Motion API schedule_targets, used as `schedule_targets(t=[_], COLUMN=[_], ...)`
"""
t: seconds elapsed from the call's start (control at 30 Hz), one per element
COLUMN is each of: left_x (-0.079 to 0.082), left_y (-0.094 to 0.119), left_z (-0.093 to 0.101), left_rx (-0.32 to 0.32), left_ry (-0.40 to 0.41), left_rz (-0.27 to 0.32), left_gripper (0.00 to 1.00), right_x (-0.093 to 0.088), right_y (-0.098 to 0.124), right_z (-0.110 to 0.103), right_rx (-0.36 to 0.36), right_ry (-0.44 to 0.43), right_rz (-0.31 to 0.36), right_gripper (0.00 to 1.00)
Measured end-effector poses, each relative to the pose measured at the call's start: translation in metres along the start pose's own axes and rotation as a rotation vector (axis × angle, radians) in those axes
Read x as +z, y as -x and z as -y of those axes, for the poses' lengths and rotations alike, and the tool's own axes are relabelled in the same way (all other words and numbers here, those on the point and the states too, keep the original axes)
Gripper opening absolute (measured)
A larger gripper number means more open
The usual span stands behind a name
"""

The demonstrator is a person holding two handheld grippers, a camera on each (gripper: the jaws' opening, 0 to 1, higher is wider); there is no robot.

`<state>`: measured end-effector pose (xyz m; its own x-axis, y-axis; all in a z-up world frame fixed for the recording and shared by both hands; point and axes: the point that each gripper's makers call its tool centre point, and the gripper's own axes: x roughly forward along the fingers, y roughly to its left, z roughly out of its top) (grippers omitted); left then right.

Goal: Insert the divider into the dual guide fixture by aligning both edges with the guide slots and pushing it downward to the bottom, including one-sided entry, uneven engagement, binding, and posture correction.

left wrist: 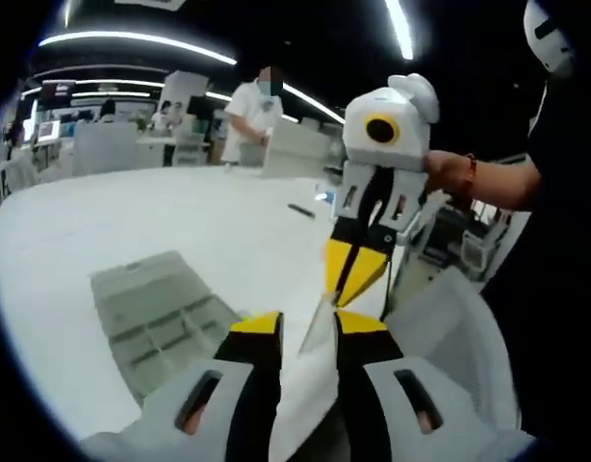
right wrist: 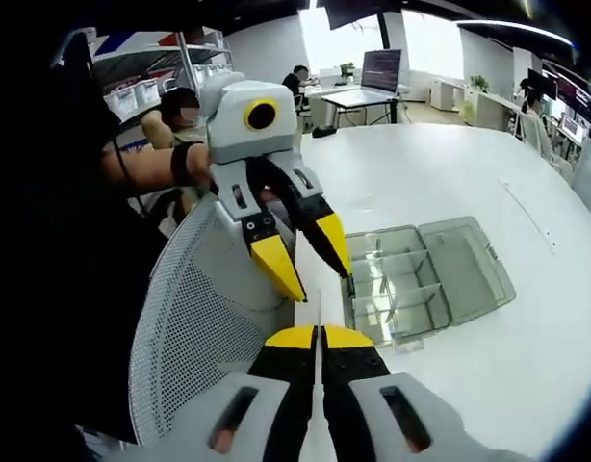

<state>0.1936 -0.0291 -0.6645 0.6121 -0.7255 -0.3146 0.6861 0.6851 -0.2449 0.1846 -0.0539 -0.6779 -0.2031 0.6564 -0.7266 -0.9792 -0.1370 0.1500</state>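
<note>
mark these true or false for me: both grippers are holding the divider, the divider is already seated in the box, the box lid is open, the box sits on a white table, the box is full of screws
1. Both grippers hold the divider: true. The left gripper and the right gripper each pinch the thin clear sheet.
2. The divider is already seated in the box: false. It is held in the air, apart from the clear compartment box.
3. The box lid is open: true. The lid lies flat beside the compartments.
4. The box sits on a white table: true.
5. The box is full of screws: false. Its compartments look empty.
</note>
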Motion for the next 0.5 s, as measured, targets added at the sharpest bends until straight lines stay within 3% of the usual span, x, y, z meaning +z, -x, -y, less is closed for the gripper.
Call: schedule_targets(t=[0.33,0.5], left_x=[-0.006,-0.007], left_y=[0.015,0.018], left_z=[0.000,-0.003], left_rx=[0.037,0.056], left_ry=[-0.004,-0.013], left_rz=[-0.006,0.006], left_gripper=[0.25,0.33], right_x=[-0.005,-0.007], right_y=[-0.003,-0.002], right_z=[0.010,0.014], right_rx=[-0.045,-0.059], right_ry=[-0.020,-0.024], right_rz=[-0.062,-0.077], right_gripper=[0.00,0.00])
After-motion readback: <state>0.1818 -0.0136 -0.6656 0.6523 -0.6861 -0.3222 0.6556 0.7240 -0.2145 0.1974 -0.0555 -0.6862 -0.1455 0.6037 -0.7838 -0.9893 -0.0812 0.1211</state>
